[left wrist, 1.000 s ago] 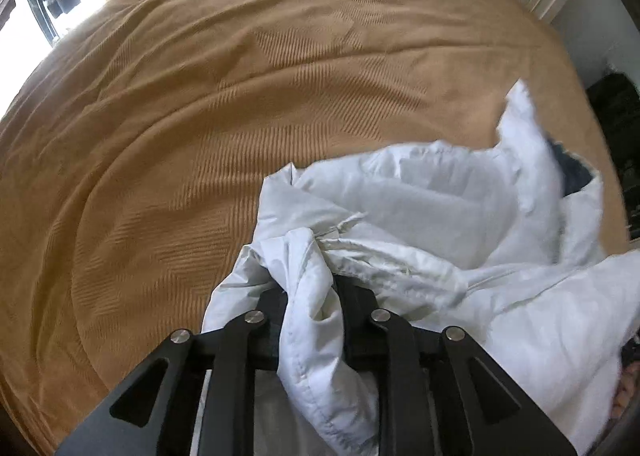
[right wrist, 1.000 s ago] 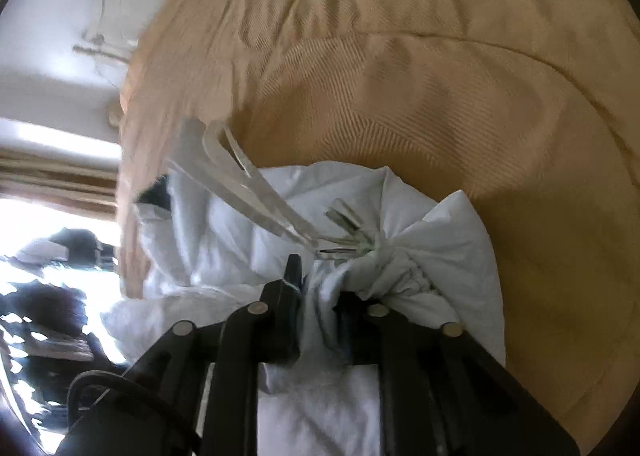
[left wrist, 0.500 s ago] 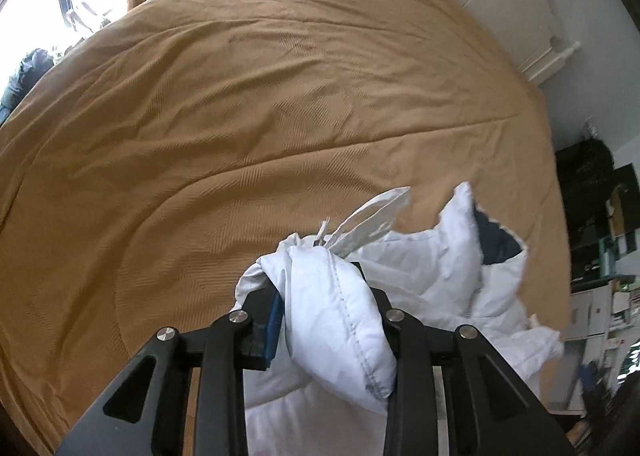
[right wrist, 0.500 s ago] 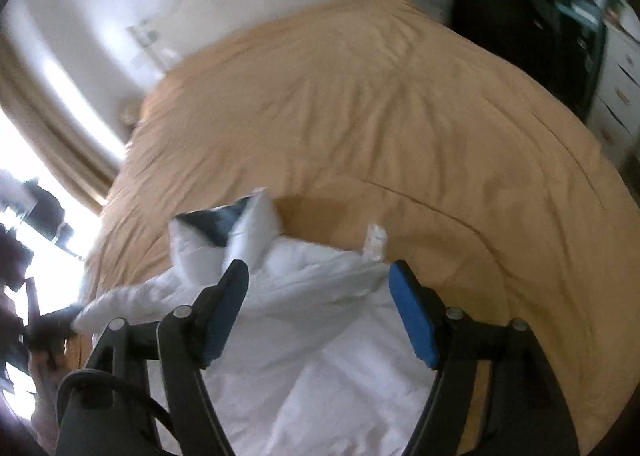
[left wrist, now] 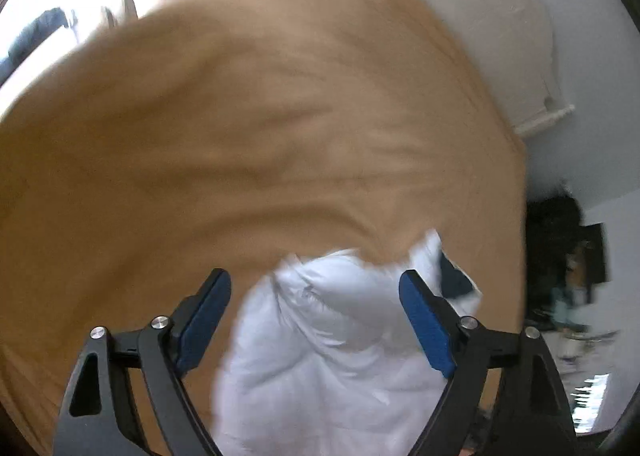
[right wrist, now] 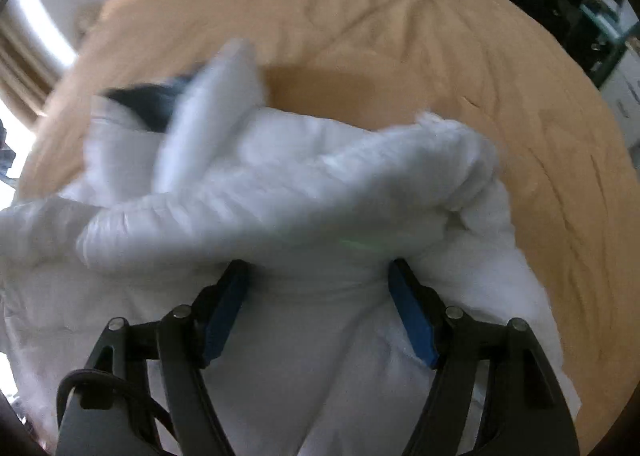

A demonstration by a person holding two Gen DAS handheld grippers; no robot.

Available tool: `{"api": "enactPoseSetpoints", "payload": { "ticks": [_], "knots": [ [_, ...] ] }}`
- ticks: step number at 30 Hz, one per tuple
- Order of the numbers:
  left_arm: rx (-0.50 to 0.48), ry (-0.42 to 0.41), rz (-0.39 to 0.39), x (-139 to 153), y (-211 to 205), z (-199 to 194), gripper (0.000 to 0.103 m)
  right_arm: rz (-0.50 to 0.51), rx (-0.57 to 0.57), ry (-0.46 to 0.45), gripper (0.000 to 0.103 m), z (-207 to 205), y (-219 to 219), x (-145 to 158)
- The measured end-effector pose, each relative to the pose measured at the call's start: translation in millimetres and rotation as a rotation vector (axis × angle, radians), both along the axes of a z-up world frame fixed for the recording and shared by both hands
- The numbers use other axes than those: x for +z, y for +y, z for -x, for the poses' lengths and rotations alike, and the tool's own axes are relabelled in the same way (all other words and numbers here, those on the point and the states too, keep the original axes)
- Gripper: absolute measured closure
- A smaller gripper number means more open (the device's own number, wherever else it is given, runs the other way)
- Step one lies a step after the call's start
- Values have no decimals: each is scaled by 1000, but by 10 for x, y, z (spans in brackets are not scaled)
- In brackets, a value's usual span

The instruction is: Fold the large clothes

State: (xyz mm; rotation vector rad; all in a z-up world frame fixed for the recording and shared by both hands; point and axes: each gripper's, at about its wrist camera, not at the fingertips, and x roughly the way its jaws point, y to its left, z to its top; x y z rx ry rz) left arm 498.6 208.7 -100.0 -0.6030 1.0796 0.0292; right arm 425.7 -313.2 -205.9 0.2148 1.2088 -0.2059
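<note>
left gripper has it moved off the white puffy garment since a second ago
Yes: the left gripper let go, jaws just opened, and rose above the white puffy garment on the tan bedspread.

Motion blur smears both views. The white garment (left wrist: 332,344) runs off the bottom edge of each picture, so its full shape cannot be told. The dark clutter (left wrist: 568,256) beyond the bed's (left wrist: 240,135) right edge is unreadable.

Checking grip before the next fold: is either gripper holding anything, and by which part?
Nothing is held: left gripper and right gripper stand open over the puffy white garment.
</note>
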Motion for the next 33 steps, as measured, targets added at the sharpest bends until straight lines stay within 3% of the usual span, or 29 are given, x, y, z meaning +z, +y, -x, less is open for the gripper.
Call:
{"api": "enactPoseSetpoints", "payload": {
  "ticks": [3,6,11,12,14,15,19,22,25,26,27,30,33],
  "knots": [
    [-60,-39,-67,247,-102,70,16,15,-5,-33,30,-27,-21,40],
    [-175,-51,-160,248,-565,255,15,2,8,-86,33,29,-2,188],
    [-382,-63,-450,-295,-1734,436,21,-145,37,-205,43,233,141,579],
    [-414,-56,-474,-412,-1883,416,28,-159,58,-210,47,251,202,634],
    [-473,-34,-497,-721,-2168,299,32,-144,100,-190,50,188,377,681],
    [-480,-18,-511,-850,-2227,235,34,-129,116,-172,57,134,456,659],
    [-430,52,-554,-1323,-2256,-107,32,-60,106,-70,62,-141,515,313],
    [-378,61,-587,-1411,-2117,-328,19,-40,66,6,69,-368,250,-81],
    [-293,75,-651,-1441,-1860,-467,19,-92,28,18,76,-497,-30,-181],
    [-252,96,-672,-1460,-1716,-518,19,-100,10,17,85,-514,-113,-174],
    [-233,107,-669,-1451,-1645,-541,20,-94,-24,12,91,-522,-241,-158],
    [-183,87,-667,-1210,-1429,-428,43,-69,-103,10,92,-468,-583,-102],
    [-208,-55,-536,-717,-1352,93,39,-19,-101,-64,87,-227,-673,220]
  ]
}}
